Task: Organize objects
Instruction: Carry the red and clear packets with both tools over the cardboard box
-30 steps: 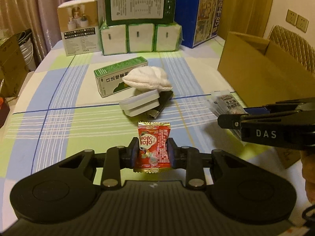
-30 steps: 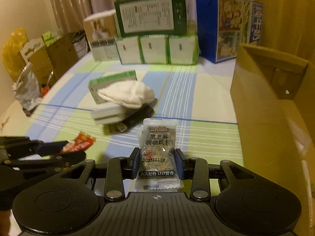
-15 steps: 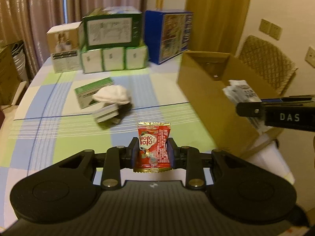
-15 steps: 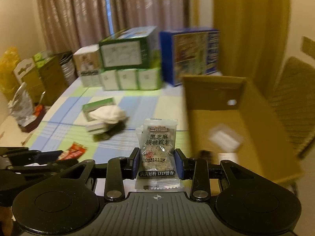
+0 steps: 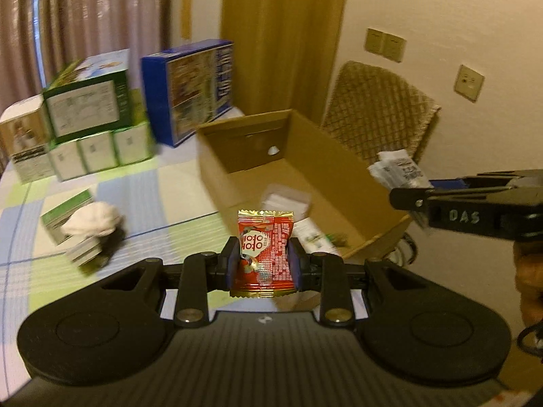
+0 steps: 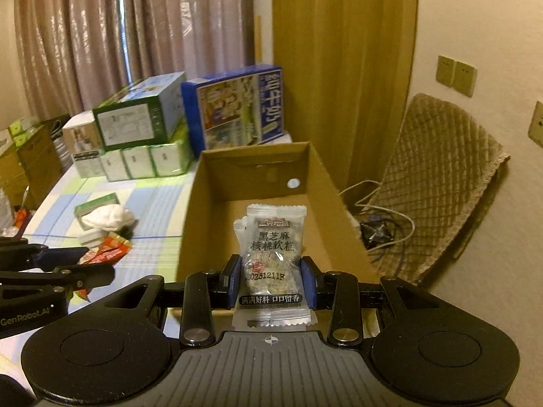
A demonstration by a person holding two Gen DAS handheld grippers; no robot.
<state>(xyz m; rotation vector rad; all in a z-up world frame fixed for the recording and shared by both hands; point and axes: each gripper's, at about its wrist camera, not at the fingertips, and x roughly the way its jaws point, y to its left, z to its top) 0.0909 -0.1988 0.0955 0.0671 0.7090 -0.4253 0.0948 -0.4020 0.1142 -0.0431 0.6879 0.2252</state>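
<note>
Right wrist: right tongs (image 6: 271,276) clamp clear packet (image 6: 273,257) dated "20251211F"; left tongs (image 5: 263,264) clamp red sachet (image 5: 264,252).

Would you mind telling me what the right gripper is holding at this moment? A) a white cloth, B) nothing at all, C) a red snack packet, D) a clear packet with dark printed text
D: in the right wrist view the right gripper has its fingers closed on the clear packet, held before the open cardboard box; the red packet sits in the left gripper instead.
</note>
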